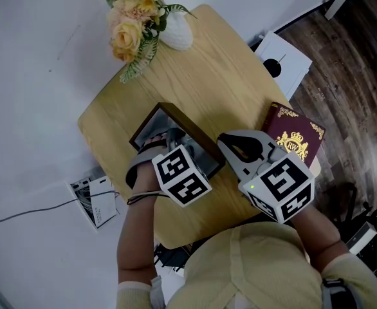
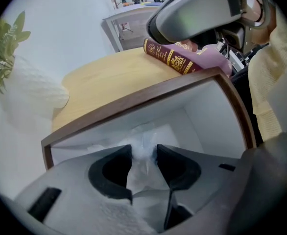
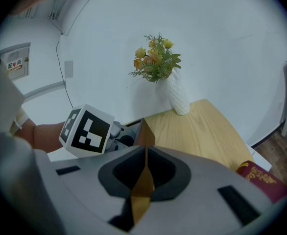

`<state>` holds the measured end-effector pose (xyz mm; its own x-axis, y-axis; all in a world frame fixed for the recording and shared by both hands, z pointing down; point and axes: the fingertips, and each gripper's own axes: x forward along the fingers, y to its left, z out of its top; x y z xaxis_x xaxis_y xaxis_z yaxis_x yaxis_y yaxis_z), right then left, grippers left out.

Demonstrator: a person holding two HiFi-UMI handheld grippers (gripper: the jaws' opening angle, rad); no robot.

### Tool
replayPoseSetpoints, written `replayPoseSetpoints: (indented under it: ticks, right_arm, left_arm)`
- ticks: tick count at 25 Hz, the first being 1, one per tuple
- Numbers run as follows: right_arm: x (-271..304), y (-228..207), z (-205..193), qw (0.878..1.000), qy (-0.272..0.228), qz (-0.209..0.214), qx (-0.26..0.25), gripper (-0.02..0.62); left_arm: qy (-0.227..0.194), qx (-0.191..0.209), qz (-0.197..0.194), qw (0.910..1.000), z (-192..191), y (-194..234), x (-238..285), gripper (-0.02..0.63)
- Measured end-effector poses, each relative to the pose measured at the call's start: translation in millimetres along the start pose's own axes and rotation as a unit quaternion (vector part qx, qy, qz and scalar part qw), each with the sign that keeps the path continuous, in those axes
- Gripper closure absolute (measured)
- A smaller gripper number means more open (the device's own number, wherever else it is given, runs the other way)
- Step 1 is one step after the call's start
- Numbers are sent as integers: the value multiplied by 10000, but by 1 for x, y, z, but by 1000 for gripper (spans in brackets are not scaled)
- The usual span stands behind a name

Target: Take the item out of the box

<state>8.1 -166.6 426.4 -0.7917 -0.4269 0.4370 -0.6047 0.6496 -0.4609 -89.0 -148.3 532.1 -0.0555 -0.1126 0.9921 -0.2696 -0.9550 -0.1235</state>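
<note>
A box [image 1: 151, 118] with brown walls and a white inside stands on the round wooden table [image 1: 233, 82]. My left gripper [image 1: 166, 137] reaches down into it. In the left gripper view a crinkly clear-plastic-wrapped item [image 2: 146, 136] lies on the box's [image 2: 148, 94] white floor, and the left gripper [image 2: 144, 153] has it pinched between its dark fingertips. My right gripper [image 1: 222, 140] is at the box's right corner. In the right gripper view the right gripper [image 3: 144, 151] is shut on the thin brown wall of the box [image 3: 146, 136].
A maroon book [image 1: 298, 137] with gold print lies at the table's right edge, close to the right gripper. A white vase of yellow flowers [image 1: 175, 34] stands at the far edge. On the floor are a white carton [image 1: 282, 60] and a power strip [image 1: 95, 198].
</note>
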Motion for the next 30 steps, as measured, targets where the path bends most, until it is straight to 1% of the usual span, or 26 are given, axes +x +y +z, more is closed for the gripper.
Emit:
replayPoseSetpoints:
  ticks: [3,7,10,13,18,30]
  right_arm:
    - [-2,1,-2,10000,9,-11,-28,563]
    - [-4,4,-4,10000,11,-33,-44,563]
    - [-6,6,-4,10000,2,-37,-60,562]
    - [-10,10,-4,10000,-15,-36,-91,562]
    - [-12,16,-4,9998,-32,-39,-178,562]
    - [-15,40,-3,9991,-56,-157,-380,563]
  left_arm:
    - [-23,-33,92,9999,0,3,-2,444]
    - [-228,-75,167,9996,8,3,-9,474]
    - [-307,-60,219,9993,12,1,-18,491]
    - [-367,-21,277,9989,15,-2,-29,492]
    - [-427,-6,546,9976,11,5,-55,492]
    - [-947,-84,884,9915,10,-1,-90,492]
